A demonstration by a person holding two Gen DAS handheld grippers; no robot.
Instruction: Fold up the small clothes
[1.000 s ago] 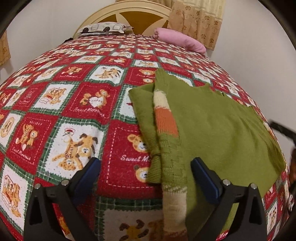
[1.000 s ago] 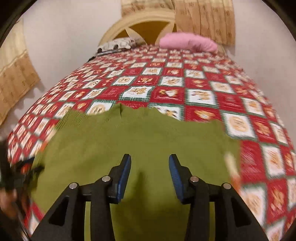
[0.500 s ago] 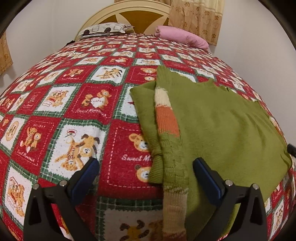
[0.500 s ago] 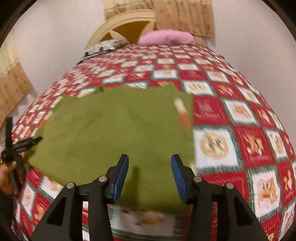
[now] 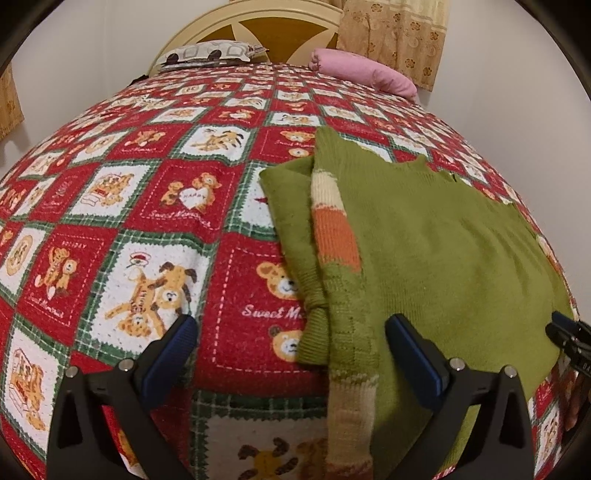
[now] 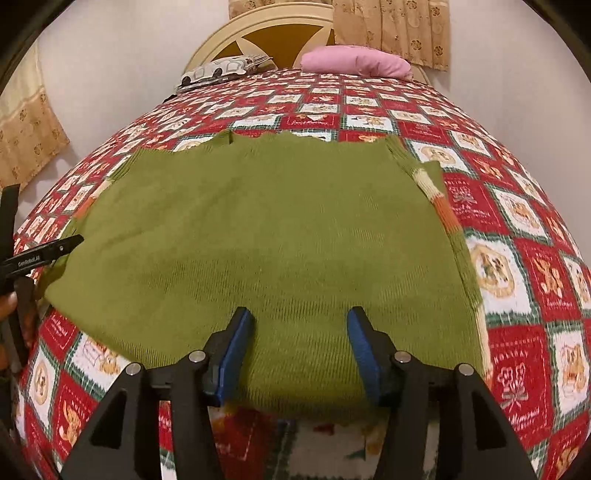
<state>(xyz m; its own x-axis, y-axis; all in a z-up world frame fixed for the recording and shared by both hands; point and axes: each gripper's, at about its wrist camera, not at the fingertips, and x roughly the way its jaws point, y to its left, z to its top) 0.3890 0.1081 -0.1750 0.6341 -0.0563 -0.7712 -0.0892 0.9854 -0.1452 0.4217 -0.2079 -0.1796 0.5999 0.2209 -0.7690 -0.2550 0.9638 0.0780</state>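
A small green knit sweater (image 6: 266, 236) lies flat on the bed, back side up. One sleeve with cream and orange stripes (image 5: 332, 236) is folded in along its left edge; the other striped sleeve (image 6: 439, 199) lies along its right edge. My left gripper (image 5: 291, 347) is open and empty above the left edge of the sweater (image 5: 436, 251). My right gripper (image 6: 299, 343) is open and empty above the sweater's near hem. The right gripper's tip (image 5: 569, 332) shows at the right rim of the left wrist view.
The bed is covered by a red, green and white teddy-bear quilt (image 5: 147, 206). A pink pillow (image 6: 354, 62), a patterned pillow (image 6: 225, 70) and a cream headboard (image 6: 280, 33) are at the far end. Walls and curtains flank the bed.
My right gripper has swung back to face the sweater's near hem squarely and opened wider. My left gripper has barely moved and stays open.
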